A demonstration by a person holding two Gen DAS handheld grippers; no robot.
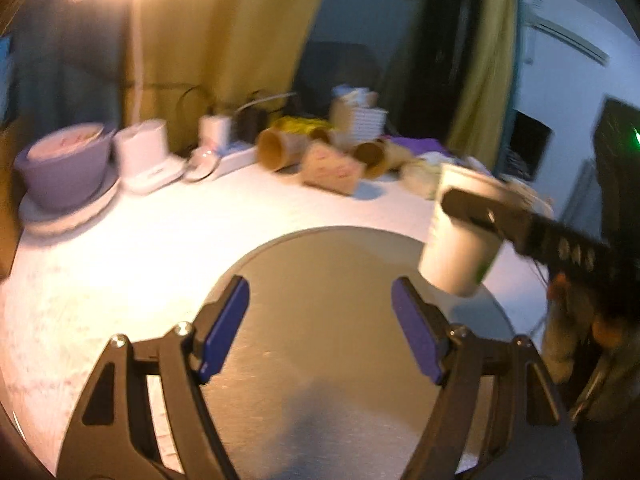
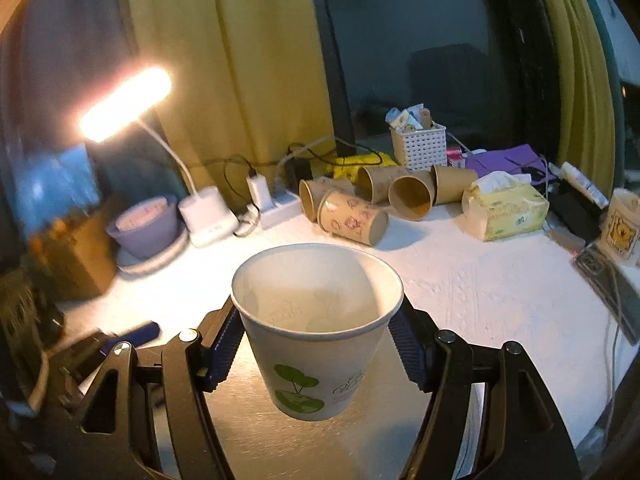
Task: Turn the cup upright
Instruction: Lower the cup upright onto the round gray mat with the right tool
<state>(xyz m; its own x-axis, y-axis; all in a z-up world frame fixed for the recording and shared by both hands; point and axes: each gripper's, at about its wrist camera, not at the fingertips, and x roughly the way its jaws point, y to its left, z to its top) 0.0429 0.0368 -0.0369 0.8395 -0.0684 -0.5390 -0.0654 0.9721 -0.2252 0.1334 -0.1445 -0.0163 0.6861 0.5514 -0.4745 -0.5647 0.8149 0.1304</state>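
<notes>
A white paper cup [image 2: 316,332] with a green leaf print is upright, mouth up, between the blue pads of my right gripper [image 2: 318,336], which is shut on its upper wall. Its base is at or just above a round metal disc [image 2: 256,440]. In the left wrist view the same cup [image 1: 460,240] appears at the right, slightly tilted, with the right gripper's black finger across it, over the disc's [image 1: 320,280] right edge. My left gripper [image 1: 320,320] is open and empty above the disc.
Several brown paper cups [image 2: 352,216] lie on their sides at the back of the white table. A tissue pack [image 2: 504,208], a white basket [image 2: 420,146], a lit desk lamp [image 2: 124,104], a purple bowl [image 2: 144,224] and a power strip [image 2: 276,204] line the back.
</notes>
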